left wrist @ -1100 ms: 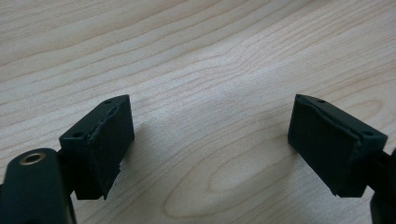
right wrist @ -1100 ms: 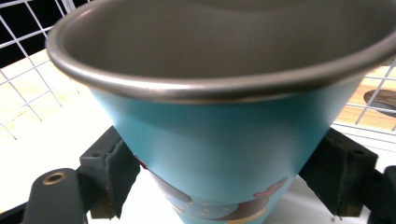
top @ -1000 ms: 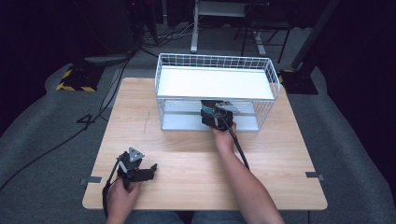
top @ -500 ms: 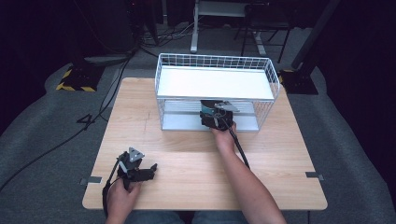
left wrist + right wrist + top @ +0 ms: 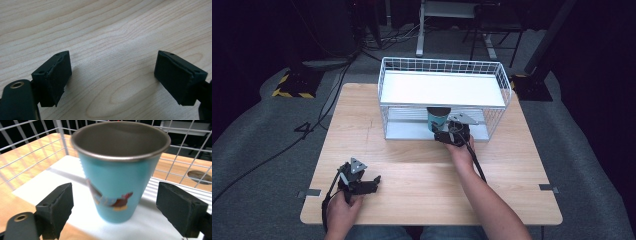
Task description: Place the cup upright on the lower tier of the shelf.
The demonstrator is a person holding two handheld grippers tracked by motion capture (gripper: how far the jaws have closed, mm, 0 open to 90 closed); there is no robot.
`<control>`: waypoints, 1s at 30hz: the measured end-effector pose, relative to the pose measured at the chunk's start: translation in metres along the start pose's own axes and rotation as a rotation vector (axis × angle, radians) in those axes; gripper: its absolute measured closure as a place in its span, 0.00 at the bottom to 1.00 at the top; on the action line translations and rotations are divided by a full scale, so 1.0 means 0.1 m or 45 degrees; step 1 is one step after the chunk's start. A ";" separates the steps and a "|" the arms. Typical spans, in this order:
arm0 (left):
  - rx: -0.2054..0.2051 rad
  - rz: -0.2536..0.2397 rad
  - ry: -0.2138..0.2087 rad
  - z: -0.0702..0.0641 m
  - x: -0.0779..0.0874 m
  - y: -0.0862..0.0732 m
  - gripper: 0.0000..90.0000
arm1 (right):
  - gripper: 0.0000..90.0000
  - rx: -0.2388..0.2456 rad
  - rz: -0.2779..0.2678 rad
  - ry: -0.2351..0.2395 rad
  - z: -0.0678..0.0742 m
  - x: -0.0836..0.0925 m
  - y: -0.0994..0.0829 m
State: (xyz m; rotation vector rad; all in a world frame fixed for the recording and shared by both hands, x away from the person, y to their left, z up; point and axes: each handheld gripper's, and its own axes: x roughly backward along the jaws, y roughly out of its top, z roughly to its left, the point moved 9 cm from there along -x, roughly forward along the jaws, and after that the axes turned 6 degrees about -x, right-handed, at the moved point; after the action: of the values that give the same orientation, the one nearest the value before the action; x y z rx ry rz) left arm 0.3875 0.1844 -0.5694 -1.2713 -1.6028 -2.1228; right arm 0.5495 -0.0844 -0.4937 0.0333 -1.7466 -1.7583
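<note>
A teal metal cup (image 5: 117, 177) with a bird picture stands upright on the white lower shelf of the wire rack (image 5: 442, 92); the high view shows the cup (image 5: 436, 120) at the rack's front opening. My right gripper (image 5: 115, 210) is open, its jaws on either side of the cup and apart from it; from above the right gripper (image 5: 447, 135) sits just in front of the cup. Near the table's front left, my left gripper (image 5: 362, 181) rests open. In its own view the left gripper (image 5: 112, 77) holds nothing, with bare wood between the jaws.
The white wire rack has a white top shelf (image 5: 439, 87) and stands at the back middle of the wooden table (image 5: 412, 165). Grey floor, cables and stands surround the table.
The right gripper has drawn back slightly toward the person from the rack opening, leaving the cup standing on the lower shelf. The left gripper has not moved.
</note>
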 end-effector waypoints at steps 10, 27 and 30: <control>-0.008 -0.001 -0.014 -0.01 0.01 -0.01 0.17 | 0.17 0.091 0.019 0.082 0.09 0.44 0.01; -0.035 -0.001 -0.027 0.03 0.07 -0.08 0.16 | 0.17 0.135 0.136 0.222 -0.10 1.17 -0.20; -0.038 -0.001 -0.033 0.03 0.07 -0.08 0.16 | 0.17 0.141 0.143 0.224 -0.14 1.26 -0.24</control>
State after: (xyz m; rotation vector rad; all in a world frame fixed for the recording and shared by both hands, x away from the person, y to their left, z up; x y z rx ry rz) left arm 0.3799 0.1924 -0.5695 -1.3130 -1.5881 -2.1471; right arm 0.4470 -0.1566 -0.4646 0.1309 -1.6827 -1.5295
